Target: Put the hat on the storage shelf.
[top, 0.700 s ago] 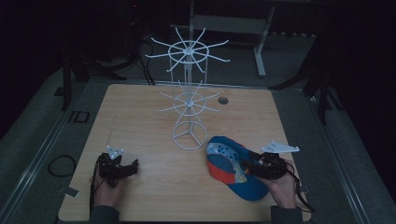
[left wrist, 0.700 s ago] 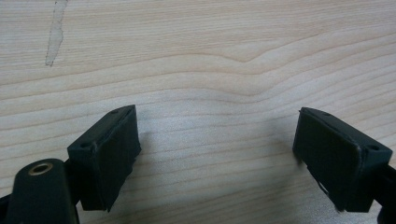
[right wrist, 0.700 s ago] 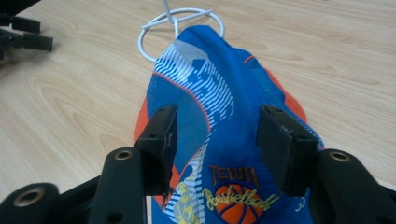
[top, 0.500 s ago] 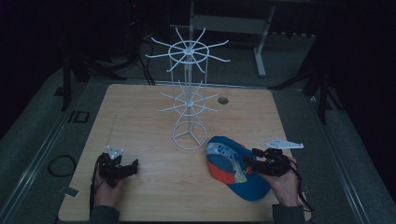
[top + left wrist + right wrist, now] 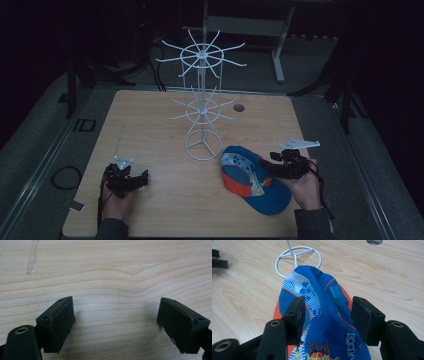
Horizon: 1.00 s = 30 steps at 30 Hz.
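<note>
Low in the high view, our right gripper (image 5: 274, 166) has slid left from the table's right edge onto the blue and orange fabric baseball cap (image 5: 250, 180), which lies just right of the white wire display stand (image 5: 202, 107). Its jaws straddle the cap's bunched crown, parted, not yet clenched. Our left gripper (image 5: 134, 180) rests unmoved at lower left, jaws spread over the bare wooden table (image 5: 105, 267). A grasp looks imminent.

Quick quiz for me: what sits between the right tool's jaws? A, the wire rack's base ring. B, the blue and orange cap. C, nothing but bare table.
B: in the right gripper view the cap bunches up between the right tool's open jaws.
</note>
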### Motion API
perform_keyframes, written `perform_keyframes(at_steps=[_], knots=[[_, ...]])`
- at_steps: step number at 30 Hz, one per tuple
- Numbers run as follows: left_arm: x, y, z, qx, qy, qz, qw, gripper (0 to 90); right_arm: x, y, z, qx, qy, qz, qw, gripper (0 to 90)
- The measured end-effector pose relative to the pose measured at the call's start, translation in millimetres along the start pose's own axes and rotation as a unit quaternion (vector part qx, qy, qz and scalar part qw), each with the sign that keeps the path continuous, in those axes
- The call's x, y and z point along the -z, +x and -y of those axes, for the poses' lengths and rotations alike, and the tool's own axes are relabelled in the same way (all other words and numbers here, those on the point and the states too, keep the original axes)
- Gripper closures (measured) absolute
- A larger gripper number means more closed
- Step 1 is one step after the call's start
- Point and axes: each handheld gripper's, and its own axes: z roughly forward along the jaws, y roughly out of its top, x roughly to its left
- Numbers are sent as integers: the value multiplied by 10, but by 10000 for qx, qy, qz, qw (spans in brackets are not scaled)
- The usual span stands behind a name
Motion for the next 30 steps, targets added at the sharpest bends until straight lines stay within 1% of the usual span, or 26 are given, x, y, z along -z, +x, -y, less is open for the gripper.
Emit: perform_keyframes(at_steps=[5, 6, 8, 9, 17, 18, 19, 20, 21, 22, 24, 26, 30], knots=[[-1, 3, -1, -13, 1, 11, 10000, 149, -24, 2, -62, 121, 119, 67, 9998, 460], [-1, 7, -1, -31, 3, 27, 10000, 149, -36, 5, -93, 203, 170, 88, 9996, 460], [-1, 7, -1, -29, -2, 32, 10000, 149, -42, 7, -113, 224, 194, 99, 9995, 460], [0, 10, -1, -43, 5, 39, 10000, 149, -54, 6, -144, 301, 225, 107, 9992, 459], [3, 13, 2, -54, 1, 59, 10000, 149, -101, -6, -238, 441, 390, 103, 9982, 450], [2, 11, 3, -41, -11, 59, 10000, 150, -127, 0, -263, 536, 476, 117, 9974, 448], [4, 12, 4, -45, -9, 60, 10000, 150, -127, 0, -263, 536, 476, 117, 9974, 448], [5, 11, 6, -42, -15, 58, 10000, 150, -149, 3, -282, 608, 554, 117, 9965, 447], [6, 11, 7, -43, -15, 61, 10000, 150, -149, 3, -282, 608, 554, 117, 9965, 447], [8, 9, 11, -31, -27, 61, 10000, 151, -172, 9, -299, 670, 629, 98, 9957, 444], [10, 8, 13, -29, -28, 63, 10000, 151, -196, 17, -316, 759, 689, 110, 9947, 443], [10, 8, 15, -30, -32, 63, 10000, 151, -205, 21, -327, 785, 717, 109, 9943, 443], [15, 6, 17, -35, -22, 50, 10000, 151, -258, 44, -391, 951, 838, 80, 9919, 443]])
